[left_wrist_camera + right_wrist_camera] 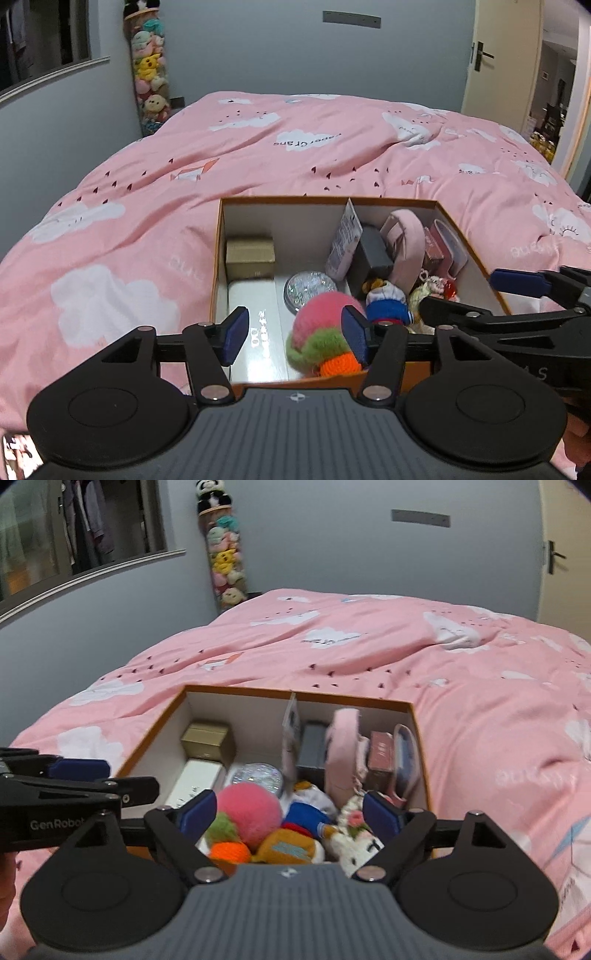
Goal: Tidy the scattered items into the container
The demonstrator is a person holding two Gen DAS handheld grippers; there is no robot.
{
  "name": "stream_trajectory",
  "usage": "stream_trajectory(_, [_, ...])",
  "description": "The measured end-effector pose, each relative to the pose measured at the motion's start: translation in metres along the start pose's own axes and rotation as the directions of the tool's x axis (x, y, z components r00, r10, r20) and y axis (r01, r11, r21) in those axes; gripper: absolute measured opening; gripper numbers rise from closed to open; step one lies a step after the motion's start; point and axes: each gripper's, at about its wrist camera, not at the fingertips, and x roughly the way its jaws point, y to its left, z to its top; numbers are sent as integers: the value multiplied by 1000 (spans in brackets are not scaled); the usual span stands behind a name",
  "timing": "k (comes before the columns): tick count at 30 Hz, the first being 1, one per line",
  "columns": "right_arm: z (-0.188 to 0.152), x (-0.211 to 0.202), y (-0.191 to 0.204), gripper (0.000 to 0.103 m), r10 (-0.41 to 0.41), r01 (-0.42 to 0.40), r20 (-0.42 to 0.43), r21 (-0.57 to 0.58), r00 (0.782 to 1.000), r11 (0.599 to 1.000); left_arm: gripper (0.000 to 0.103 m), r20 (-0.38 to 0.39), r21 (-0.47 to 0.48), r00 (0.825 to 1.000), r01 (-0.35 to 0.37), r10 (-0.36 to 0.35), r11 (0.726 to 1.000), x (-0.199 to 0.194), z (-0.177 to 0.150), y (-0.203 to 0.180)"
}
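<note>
Setting: a cardboard box (pixel 218 258) with an orange rim sits on a bed (pixel 147 192) under a pink quilt printed with white clouds.
Left gripper (pixel 295 332): held over the near edge of the box, fingers (pixel 234 334) spread wide and gripping nothing; a pink woolly ball (pixel 321 314) lies in the box below, just inside the right-hand finger.
Right gripper (pixel 286 812): also above the near edge, fingers (pixel 197 812) parted with nothing clamped; the soft toys in the box lie below the gap between them.
Side by side: each gripper shows at the edge of the other's view, the two close together but apart.
Box layout: one upright divider (pixel 356 210) splits it into two compartments.
Left compartment: one small brown carton (pixel 251 254) at the back corner, one long white box (pixel 255 321) in front of it, one round glittery disc (pixel 310 290) beside that, and the pink ball with green and orange knitted parts nearest the camera.
Right compartment: one dark grey case (pixel 375 251), one pink pouch (pixel 406 240), one reddish box (pixel 434 251), and one flat packet (pixel 343 240) leaning against the divider.
Near end: a blue-and-white knitted toy (pixel 388 304), an orange-brown one (pixel 288 849) and a white plush (pixel 354 845) piled together; the exact count is hard to tell.
Background: a tall clear tube of plush toys (pixel 149 74) stands in the corner against the grey wall.
</note>
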Motion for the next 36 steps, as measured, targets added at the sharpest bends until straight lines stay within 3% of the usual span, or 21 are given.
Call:
stream_trajectory(7, [-21, 4, -4, 93, -76, 76, 32, 10, 997, 997, 67, 30, 10, 998, -49, 49, 999, 4, -17, -9])
stream_trajectory(20, [-35, 21, -9, 95, -49, 48, 26, 47, 998, 998, 68, 16, -37, 998, -59, 59, 998, 27, -29, -6])
stream_trajectory(29, [-43, 33, -17, 97, -65, 63, 31, 66, 997, 996, 71, 32, -12, 996, -82, 82, 997, 40, -36, -8])
stream_trajectory(34, [-47, 37, -18, 99, -74, 71, 46, 63, 996, 995, 78, 27, -12, 997, -67, 68, 998, 46, -37, -8])
stream_trajectory(36, [-48, 40, -19, 100, -78, 75, 46, 62, 996, 995, 87, 22, -7, 997, -80, 80, 997, 49, -37, -9])
